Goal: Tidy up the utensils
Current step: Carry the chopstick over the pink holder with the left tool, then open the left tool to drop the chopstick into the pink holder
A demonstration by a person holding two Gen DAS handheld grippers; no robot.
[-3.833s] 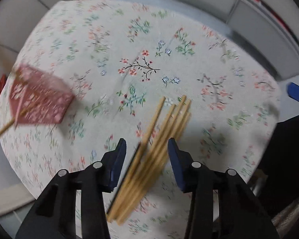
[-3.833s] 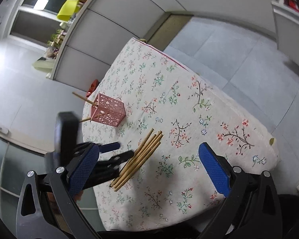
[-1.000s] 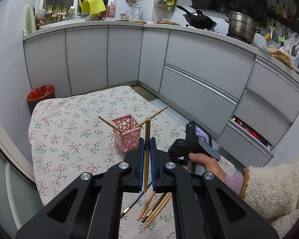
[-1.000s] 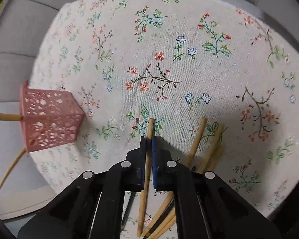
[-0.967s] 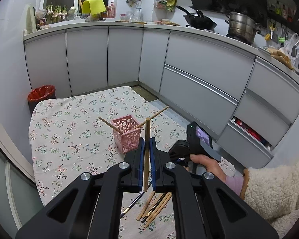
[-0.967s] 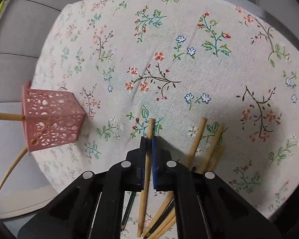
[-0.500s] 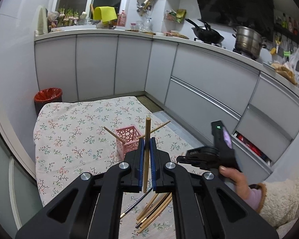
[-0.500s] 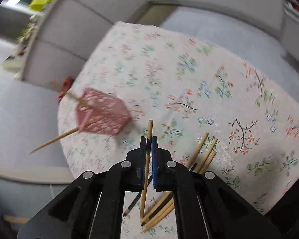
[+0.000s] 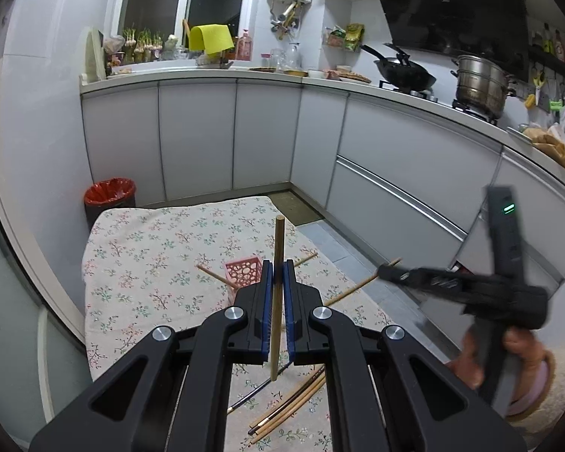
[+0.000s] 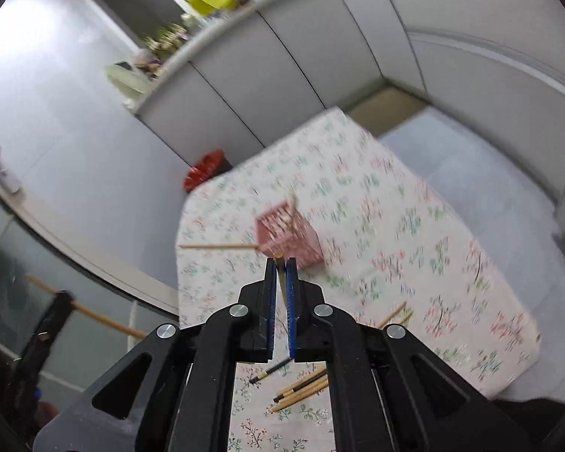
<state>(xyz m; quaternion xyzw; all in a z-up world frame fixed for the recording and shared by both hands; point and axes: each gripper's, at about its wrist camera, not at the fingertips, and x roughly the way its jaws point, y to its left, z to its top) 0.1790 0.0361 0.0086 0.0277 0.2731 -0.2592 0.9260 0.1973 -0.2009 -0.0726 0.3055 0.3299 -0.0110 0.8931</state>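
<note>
Floral table (image 9: 139,263): pink holder (image 9: 243,278), chopsticks (image 9: 290,405)

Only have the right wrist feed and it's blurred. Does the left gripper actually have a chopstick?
Observer: Yes. The left gripper is shut on a wooden chopstick, which pokes well past the gripper's tips.
Operator: How does mine sit? I only see a tip.
Observer: The right gripper pinches the second chopstick near its upper end, and the long part slants down toward the table.
Operator: Holder okay?
Observer: The pink holder stands upright, with two chopsticks leaning out of it to opposite sides.
</note>
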